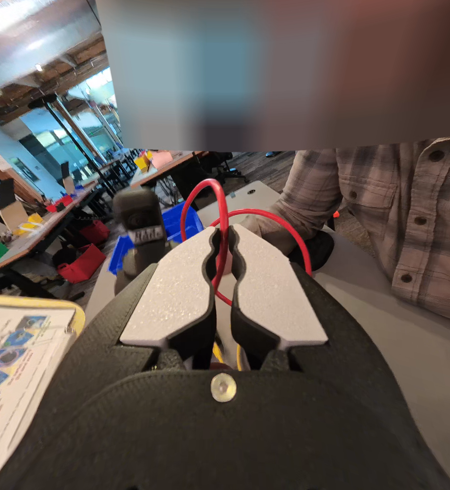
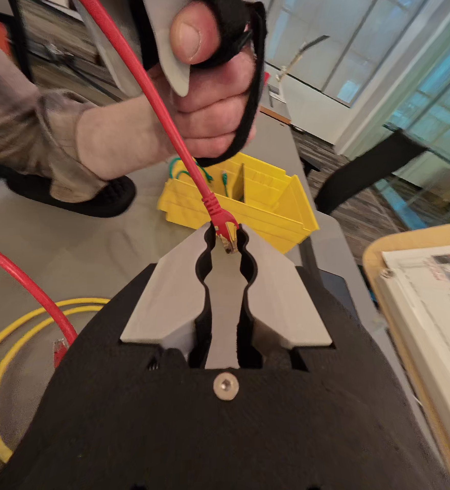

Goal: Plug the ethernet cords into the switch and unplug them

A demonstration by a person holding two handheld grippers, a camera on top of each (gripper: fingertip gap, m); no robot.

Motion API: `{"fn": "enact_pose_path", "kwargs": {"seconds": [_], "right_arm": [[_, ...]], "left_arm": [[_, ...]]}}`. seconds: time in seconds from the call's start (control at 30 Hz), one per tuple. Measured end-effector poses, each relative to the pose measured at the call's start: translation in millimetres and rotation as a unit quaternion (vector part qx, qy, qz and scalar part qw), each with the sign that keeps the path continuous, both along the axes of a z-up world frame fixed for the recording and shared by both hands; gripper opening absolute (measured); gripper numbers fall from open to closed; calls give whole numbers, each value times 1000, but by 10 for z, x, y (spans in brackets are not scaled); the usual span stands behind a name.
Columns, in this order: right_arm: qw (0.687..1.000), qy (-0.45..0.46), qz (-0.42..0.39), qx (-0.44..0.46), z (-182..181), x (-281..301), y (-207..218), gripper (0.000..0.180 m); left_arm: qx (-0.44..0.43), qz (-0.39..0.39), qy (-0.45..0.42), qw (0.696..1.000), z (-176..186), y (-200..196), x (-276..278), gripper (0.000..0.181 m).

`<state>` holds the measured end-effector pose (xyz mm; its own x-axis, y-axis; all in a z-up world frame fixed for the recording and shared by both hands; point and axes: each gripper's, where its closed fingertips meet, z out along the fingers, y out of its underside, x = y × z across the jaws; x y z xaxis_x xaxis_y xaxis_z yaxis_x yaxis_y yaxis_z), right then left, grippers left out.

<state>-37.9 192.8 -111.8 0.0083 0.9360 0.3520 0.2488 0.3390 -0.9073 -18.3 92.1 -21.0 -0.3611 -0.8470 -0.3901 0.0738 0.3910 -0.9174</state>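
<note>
left gripper [image 1: 222, 236]: closed on red cord [image 1: 220, 254], mid-length, loop rising past the tips
right gripper [image 2: 226, 238]: pinching the cord's plug [image 2: 228, 240] at the tips, just in front of yellow bin [image 2: 245, 212]
switch: not in view
step: likely regrasping plug before insertion
next: needs plug aligned to a port

1. Yellow bin [image 2: 258, 209] sits on the grey surface [image 2: 59, 252], with a divider inside and some thin green wires [image 2: 205, 172] poking out.
2. Blue bin [image 1: 181, 220] at the surface's far edge.
3. Laminated sheet [image 1: 14, 371] with a yellow border, lower left.
4. Red totes [image 1: 83, 262] on the floor by the other desks.
</note>
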Motion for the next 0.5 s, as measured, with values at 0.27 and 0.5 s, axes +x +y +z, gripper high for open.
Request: {"fn": "enact_pose_path", "kwargs": {"seconds": [0.27, 0.5], "right_arm": [[970, -67, -185, 144, 134, 414, 512, 12], [892, -143, -314, 290, 324, 723, 760, 12]], "left_arm": [[-74, 35, 62, 995, -233, 391, -190, 28], [-144, 187, 20, 971, 19, 963, -410, 47]]}}
